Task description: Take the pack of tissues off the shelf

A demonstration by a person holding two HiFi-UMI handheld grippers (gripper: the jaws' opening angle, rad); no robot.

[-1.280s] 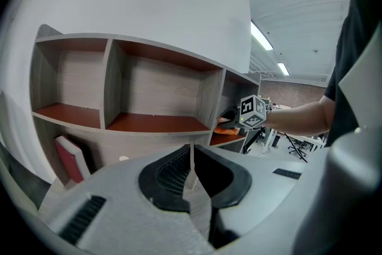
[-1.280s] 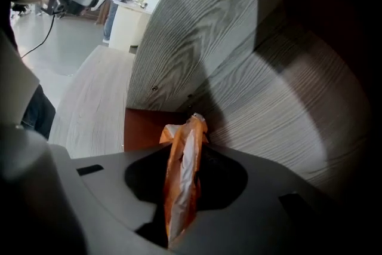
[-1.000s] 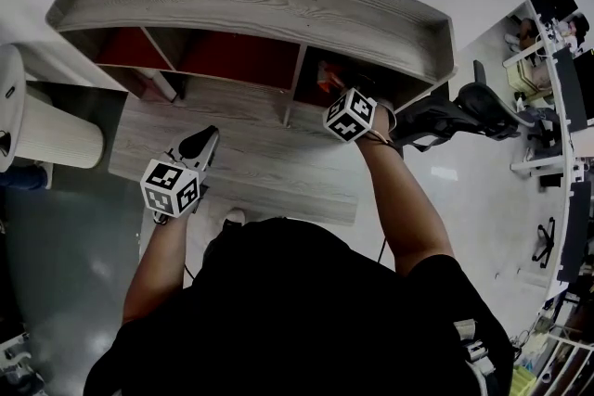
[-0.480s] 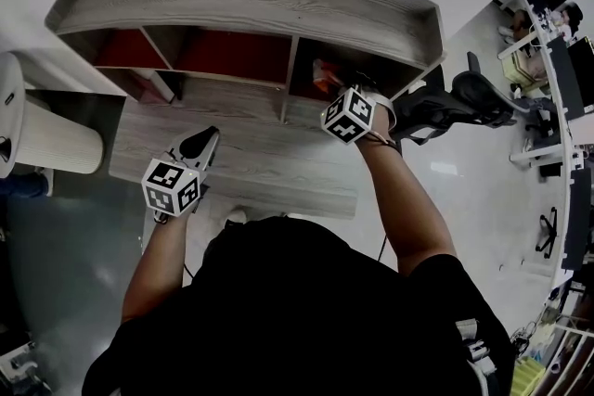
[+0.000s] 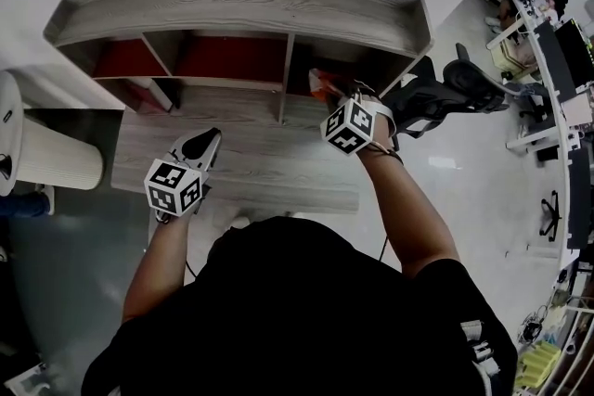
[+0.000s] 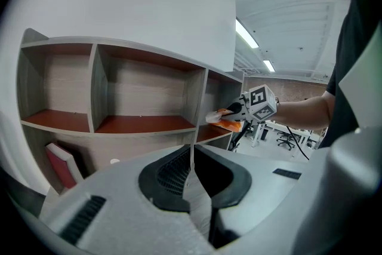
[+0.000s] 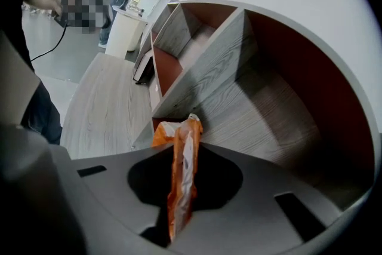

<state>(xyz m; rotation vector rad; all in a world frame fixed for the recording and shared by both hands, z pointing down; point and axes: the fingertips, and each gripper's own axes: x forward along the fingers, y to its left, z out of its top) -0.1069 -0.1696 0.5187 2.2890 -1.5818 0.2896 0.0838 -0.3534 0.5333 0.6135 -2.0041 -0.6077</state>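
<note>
Progress was judged to be well past the grasp, with the removal itself not yet finished. The orange pack of tissues [image 7: 179,200] was seen pinched edge-on between the jaws of the right gripper [image 7: 182,152], which were closing on it; the wrapper was squeezed thin between the pads, so a firm hold was taken to be in place. From the head view, the pack was placed at the mouth of the rightmost compartment of the wooden shelf [image 5: 251,9], just at its front edge, and whether it was touching the board beneath could not be told. The compartment behind the pack was shown bare in the right gripper view. The left gripper [image 6: 192,155] was held low and well apart from the shelf, its jaws brought together on nothing. What was left, by this reading, was for the pack to be drawn fully clear of the compartment and carried away from the shelf.
</note>
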